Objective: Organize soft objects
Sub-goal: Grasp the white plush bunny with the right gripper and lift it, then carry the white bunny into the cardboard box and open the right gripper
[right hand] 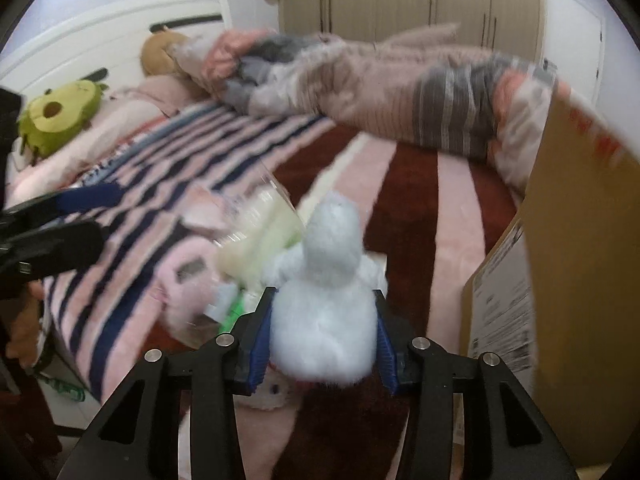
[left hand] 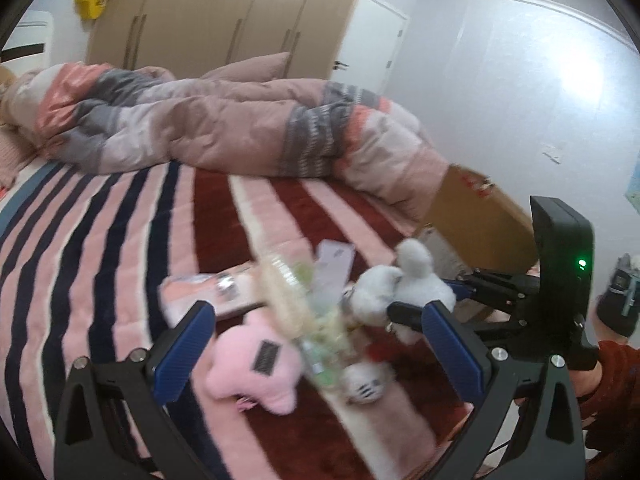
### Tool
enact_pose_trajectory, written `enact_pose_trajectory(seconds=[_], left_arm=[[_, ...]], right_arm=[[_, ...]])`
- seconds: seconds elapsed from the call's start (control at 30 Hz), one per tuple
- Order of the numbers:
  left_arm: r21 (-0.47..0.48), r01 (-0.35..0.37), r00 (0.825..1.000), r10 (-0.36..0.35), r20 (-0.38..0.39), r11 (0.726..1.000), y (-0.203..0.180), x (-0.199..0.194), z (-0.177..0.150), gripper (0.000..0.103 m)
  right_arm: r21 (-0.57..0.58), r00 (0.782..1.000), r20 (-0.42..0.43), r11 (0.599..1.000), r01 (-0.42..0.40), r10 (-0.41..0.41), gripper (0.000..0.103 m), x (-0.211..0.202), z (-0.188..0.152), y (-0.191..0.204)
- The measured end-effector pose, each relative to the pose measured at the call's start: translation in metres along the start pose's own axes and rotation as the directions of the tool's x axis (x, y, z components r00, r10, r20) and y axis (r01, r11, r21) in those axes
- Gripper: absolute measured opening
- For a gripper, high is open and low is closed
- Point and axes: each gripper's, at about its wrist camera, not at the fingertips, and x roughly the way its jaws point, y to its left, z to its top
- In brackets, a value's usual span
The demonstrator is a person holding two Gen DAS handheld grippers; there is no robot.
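Observation:
A white plush toy [right hand: 324, 312] sits between the fingers of my right gripper [right hand: 322, 336], which is shut on it just above the striped bed; it also shows in the left wrist view [left hand: 404, 284]. My left gripper [left hand: 320, 348] is open and empty above a pink plush [left hand: 256, 364], a clear plastic bag [left hand: 308, 312] and a small white kitty plush [left hand: 366, 384]. In the right wrist view the pink plush [right hand: 188, 280] and the bag [right hand: 256, 240] lie left of the white toy.
An open cardboard box [right hand: 576, 240] stands at the bed's right edge, also in the left wrist view [left hand: 476, 220]. A bunched quilt [left hand: 224, 128] lies across the far bed. An avocado plush [right hand: 60, 116] and a brown plush [right hand: 160, 54] rest by the headboard. Wardrobes [left hand: 224, 16] stand behind.

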Motion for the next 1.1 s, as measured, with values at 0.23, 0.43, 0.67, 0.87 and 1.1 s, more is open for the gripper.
enact_pose_trajectory(seconds=[0.23,0.43,0.67,0.87,1.1], left_arm=[[0.044,0.039,0.999,-0.039,-0.01,0.998,-0.024,-0.003,0.022,0.102],[0.001,0.15,0.987,-0.15,-0.05,0.989,-0.023,0.007,0.017,0.102],[-0.056,0.255,0.963,-0.259,-0.072,0.965,-0.014,0.021,0.013,0.098],[-0.072,0.294,0.95,-0.3,-0.084,0.953,-0.012,0.022,0.011,0.078],[0.003,0.224,0.972,-0.223,-0.069,0.975,-0.034,0.007,0.023,0.075]], right_arm=[[-0.057,0.995,0.089,0.997,-0.048,0.053,0.039,-0.046,0.017,0.014],[-0.097,0.977,0.161,0.987,-0.125,0.14,0.039,-0.062,0.009,0.024],[-0.159,0.931,0.247,0.959,-0.233,0.267,0.039,-0.071,0.009,0.034],[-0.225,0.921,0.27,0.949,-0.221,0.279,0.039,-0.07,0.006,0.044],[-0.238,0.925,0.253,0.945,-0.225,0.285,0.039,-0.07,0.007,0.043]])
